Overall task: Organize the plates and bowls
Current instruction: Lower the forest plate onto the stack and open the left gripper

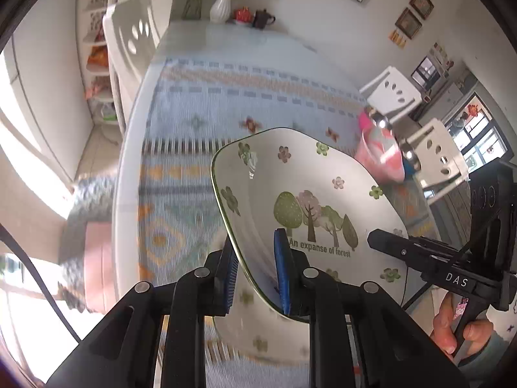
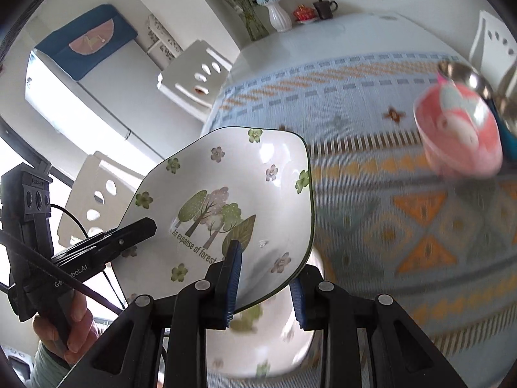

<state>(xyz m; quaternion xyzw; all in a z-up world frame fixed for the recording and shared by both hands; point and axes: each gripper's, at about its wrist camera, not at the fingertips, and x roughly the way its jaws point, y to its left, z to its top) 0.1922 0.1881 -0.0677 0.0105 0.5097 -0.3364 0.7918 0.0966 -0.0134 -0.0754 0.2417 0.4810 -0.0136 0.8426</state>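
From the left wrist, the left claw (image 1: 258,268) is clamped almost fully closed on the near rim of the forest plate (image 1: 310,207), one blue pad over the printed face and the other behind the rim. The plate is tilted and held off the tabletop (image 1: 181,168). To the right of this claw, the right claw (image 1: 378,237) reaches in from the plate's opposite edge, with a hand (image 1: 452,326) on its handle. Ahead and to the right, past the plate, the pink bowl (image 1: 381,158) rests on the woven cloth with a shiny metal bowl (image 1: 407,152) just behind it.

From the right wrist, the right claw (image 2: 263,278) is drawn close on the plate's (image 2: 226,200) lower rim, one pad on the face and the other beneath. The left claw (image 2: 142,226) comes in from the left side. Directly under the held plate lies another flowered dish (image 2: 258,339), blurred, so whether it is a plate or bowl I cannot tell. The pink bowl (image 2: 458,135) sits far ahead on the right.

My reading: the task is midway. The plate is being carried by both claws and is not yet set down; the pink bowl and metal bowl look unsorted.
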